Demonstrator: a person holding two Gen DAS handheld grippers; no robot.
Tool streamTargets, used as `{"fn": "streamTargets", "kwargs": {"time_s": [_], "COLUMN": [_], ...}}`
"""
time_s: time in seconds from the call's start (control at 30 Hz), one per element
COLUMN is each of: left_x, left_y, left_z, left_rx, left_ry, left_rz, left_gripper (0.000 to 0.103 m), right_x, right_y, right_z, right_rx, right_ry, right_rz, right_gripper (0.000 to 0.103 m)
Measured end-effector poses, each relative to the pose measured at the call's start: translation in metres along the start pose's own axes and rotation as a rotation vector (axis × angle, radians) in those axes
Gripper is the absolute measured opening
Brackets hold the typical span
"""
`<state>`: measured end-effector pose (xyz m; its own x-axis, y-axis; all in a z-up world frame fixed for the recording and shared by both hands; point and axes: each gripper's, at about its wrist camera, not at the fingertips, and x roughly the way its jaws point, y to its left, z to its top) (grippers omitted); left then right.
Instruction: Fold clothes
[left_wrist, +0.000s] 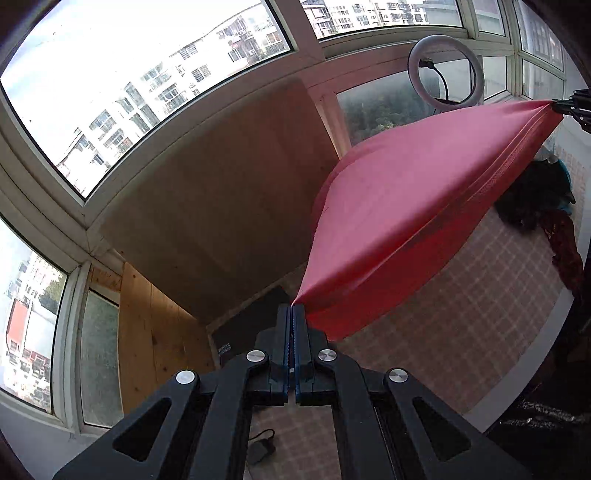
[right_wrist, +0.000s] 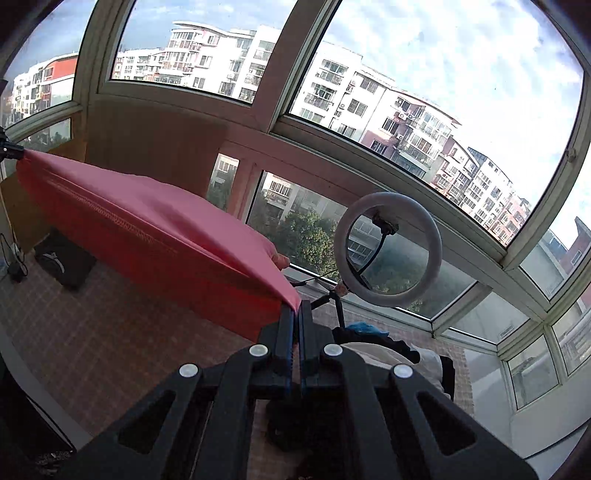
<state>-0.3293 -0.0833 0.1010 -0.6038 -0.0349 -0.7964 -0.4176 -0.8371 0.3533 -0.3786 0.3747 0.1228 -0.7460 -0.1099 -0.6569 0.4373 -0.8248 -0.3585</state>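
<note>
Garment: red cloth (left_wrist: 413, 221), stretched in the air between your two grippers, above the checked table cover (left_wrist: 480, 314); a ribbed, stitched band runs along its near edge from one pinched corner to the other.
Garment shape: it sags and billows in the middle and narrows to a point at each held end; the lower part hangs below the band, and you cannot tell whether it touches the cover.
Left gripper: your left gripper (left_wrist: 293, 308) has its jaws pressed together on one corner of the red cloth, the fabric fanning out from the fingertips toward the right of its own view.
Right gripper: your right gripper (right_wrist: 297, 304) is likewise clamped on the opposite corner, with the cloth running off to the left in its view; in the left wrist view it shows only as a dark tip at the far right end of the cloth.
Surface below: the pink-and-white checked cover spreads under the cloth.
Clothes pile: dark and blue garments (right_wrist: 369, 332) lie heaped on the cover near the right gripper.
Ring light: a white ring light (right_wrist: 388, 249) on a black stand sits beyond the table, against the windows.
Bag: a dark bag (right_wrist: 64, 262) rests at the far left edge in the right wrist view.
Background: wide windows (right_wrist: 424, 55) show apartment blocks and cloudy sky.
</note>
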Motion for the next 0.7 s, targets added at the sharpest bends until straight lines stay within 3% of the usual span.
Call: {"fn": "streamTargets", "kwargs": {"time_s": [0.23,0.3,0.4,0.53,0.7], "left_x": [0.106,0.132,0.156,0.166,0.161], "left_y": [-0.122,-0.15,-0.178,-0.191,-0.181], "left_z": [-0.121,-0.152,-0.184,-0.203,-0.2], "left_rx": [0.174,0.175,0.169,0.128,0.097], "left_ry": [0.335,0.414,0.485,0.524,0.511], "left_rz": [-0.197,-0.273,-0.339,-0.396,-0.382], "left_gripper": [0.001,0.001,0.001,0.001,0.001], "right_x": [0.074,0.093,0.113,0.122,0.108], "right_y": [0.058,0.069,0.087,0.104,0.1], "right_z": [-0.177,-0.225,-0.275,-0.312,-0.312], "right_rx": [0.071,0.137,0.16,0.198,0.193], "right_ry": [0.347,0.43,0.516,0.6,0.591], "right_rz": [0.181,0.228,0.231,0.297,0.288], "right_gripper": [0.002,0.002,0.002,0.002,0.002]}}
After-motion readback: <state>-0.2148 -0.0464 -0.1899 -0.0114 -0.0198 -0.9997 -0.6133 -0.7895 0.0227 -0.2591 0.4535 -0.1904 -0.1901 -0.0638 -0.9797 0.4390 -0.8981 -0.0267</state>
